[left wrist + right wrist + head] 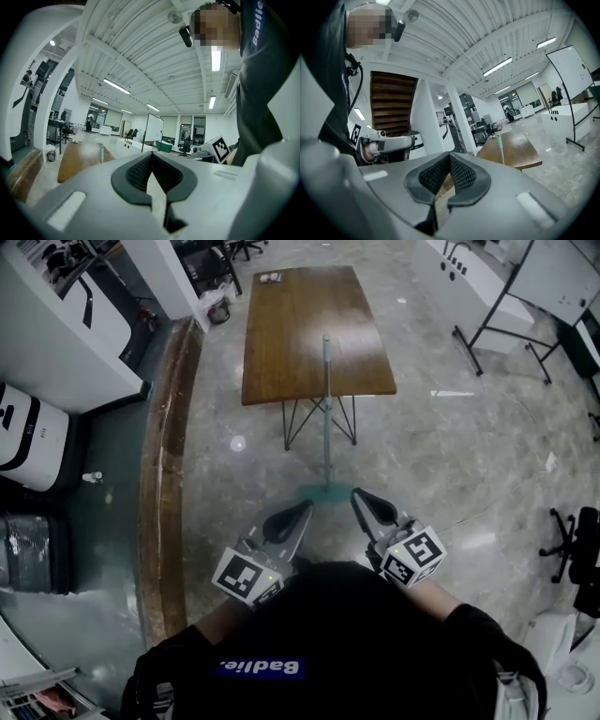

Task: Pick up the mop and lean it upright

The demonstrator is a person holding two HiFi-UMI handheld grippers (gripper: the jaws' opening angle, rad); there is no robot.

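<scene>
The mop stands leaning against the near edge of the wooden table (281,343). Its teal handle (326,409) rises to the tabletop and its flat teal head (323,491) rests on the floor. My left gripper (303,510) and right gripper (357,494) hover close to my body, just short of the mop head on either side, touching nothing. Both are shut and empty. The left gripper (151,154) sees the handle's top (101,153) far off against the table. From the right gripper (449,155), the handle (500,149) stands upright by the table.
A long wooden curb (164,474) runs along the floor at left, with white machines (28,437) beyond it. A whiteboard stand (506,334) is at the back right and an office chair (577,549) at the right edge. A bag (216,306) lies by the table's far corner.
</scene>
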